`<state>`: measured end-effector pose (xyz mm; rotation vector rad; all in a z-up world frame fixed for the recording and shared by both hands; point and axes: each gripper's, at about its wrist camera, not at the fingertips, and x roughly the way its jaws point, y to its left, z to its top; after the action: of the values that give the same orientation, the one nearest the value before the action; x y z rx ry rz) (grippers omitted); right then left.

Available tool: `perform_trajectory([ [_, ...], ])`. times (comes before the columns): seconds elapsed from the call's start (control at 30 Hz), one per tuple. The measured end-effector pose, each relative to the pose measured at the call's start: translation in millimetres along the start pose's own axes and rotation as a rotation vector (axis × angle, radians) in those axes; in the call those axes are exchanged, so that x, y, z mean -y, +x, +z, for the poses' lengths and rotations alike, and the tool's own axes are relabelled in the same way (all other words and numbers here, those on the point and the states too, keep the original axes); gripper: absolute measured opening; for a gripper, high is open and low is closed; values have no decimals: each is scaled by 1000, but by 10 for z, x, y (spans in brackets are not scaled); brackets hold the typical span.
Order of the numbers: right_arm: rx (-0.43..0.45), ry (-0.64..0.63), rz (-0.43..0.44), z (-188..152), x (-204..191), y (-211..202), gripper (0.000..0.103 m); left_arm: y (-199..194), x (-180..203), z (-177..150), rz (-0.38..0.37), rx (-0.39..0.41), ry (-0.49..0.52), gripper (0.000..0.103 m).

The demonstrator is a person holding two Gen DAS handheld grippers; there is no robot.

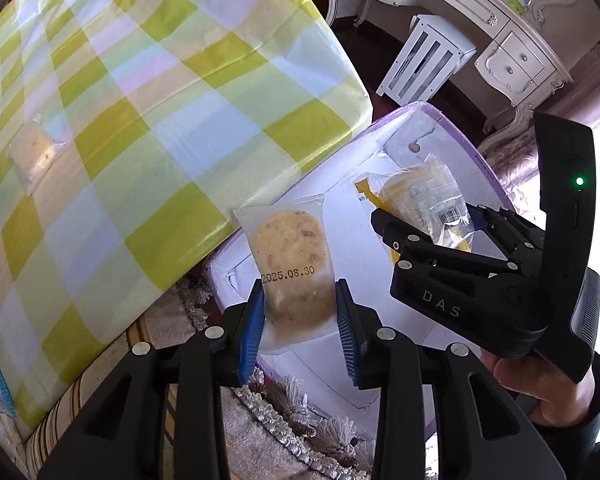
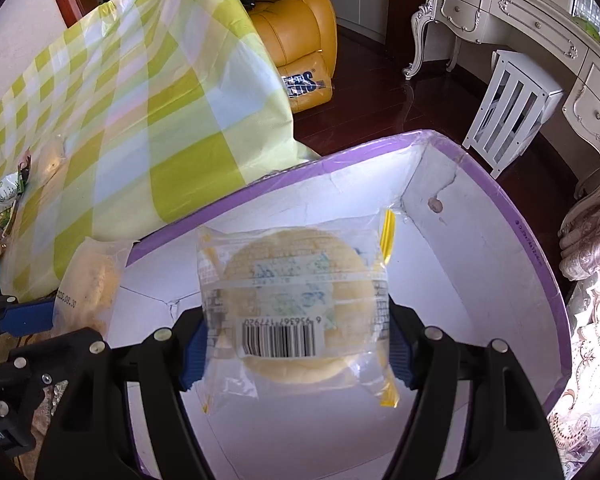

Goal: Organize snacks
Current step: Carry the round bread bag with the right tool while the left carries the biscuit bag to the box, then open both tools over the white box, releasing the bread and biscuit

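The left hand-held gripper (image 1: 300,316) is clenching a date-stamped cookie packet (image 1: 290,264) while the right hand-held gripper (image 2: 296,354) is grasping a barcoded bun packet (image 2: 300,300), both hovering over the purple-rimmed box (image 2: 500,216).

Wrapped cake (image 2: 300,304) in right gripper (image 2: 296,350), seemingly over box (image 2: 540,264)

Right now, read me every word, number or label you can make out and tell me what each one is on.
"2025.08.30": date stamp on the clear-wrapped pancake in the left gripper.
"6 956367 177920": barcode digits, upside down, on the wrapped yellow cake in the right gripper.
"DAS": right gripper body.
"...ERS": cut-off lettering on the yellow armchair.
Pale print on the cake wrapper and on the purple box rim: too blurred.
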<state>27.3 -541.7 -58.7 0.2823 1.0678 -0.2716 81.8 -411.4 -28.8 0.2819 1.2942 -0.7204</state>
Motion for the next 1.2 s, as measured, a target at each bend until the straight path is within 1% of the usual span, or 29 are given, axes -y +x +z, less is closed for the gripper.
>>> perform_trajectory([
  [0.1, -11, 6, -4, -9, 47, 59, 72, 126, 47, 37, 3, -32, 15, 34],
  [0.23, -17, 17, -19, -12, 89, 107, 75, 189, 38, 89, -6, -41, 2, 36],
  [0.33, -16, 15, -21, -8, 87, 100, 77, 171, 6, 113, -10, -25, -15, 46],
  [0.37, -15, 15, -23, -4, 84, 95, 77, 150, -5, 114, -9, -16, -20, 54],
  [0.4, -14, 14, -24, -3, 81, 89, 77, 128, -17, 117, -3, -4, -27, 63],
  [0.47, -9, 14, -26, 1, 78, 70, 77, 72, -51, 130, 4, 22, -47, 71],
  [0.53, 7, 18, -34, 13, 79, 30, 78, 0, -98, 122, 14, 48, -72, 72],
  [0.63, 29, 16, -54, 28, 69, -24, 84, -117, -176, 97, 22, 93, -114, 72],
  [0.7, 52, 9, -69, 38, 53, -71, 85, -231, -226, 68, 14, 143, -138, 78],
  [0.73, 65, 9, -76, 45, 52, -97, 88, -289, -238, 55, 11, 171, -144, 80],
  [0.8, 75, 2, -80, 62, 40, -129, 89, -408, -253, 26, 17, 220, -134, 85],
  [0.87, 91, 8, -84, 78, 35, -173, 89, -528, -265, -16, 26, 262, -123, 86],
  [0.93, 127, 12, -91, 96, 18, -242, 89, -641, -275, -54, 55, 298, -113, 86],
  [1.0, 185, -2, -102, 109, -41, -351, 90, -750, -311, -107, 95, 329, -118, 86],
  [1.1, 230, -47, -99, 134, -188, -501, 90, -894, -423, -238, 138, 375, -151, 86],
  [1.13, 241, -47, -86, 142, -230, -549, 90, -932, -465, -277, 138, 386, -161, 86],
  [1.2, 249, -52, -32, 160, -323, -617, 90, -1013, -534, -358, 141, 407, -172, 86],
])
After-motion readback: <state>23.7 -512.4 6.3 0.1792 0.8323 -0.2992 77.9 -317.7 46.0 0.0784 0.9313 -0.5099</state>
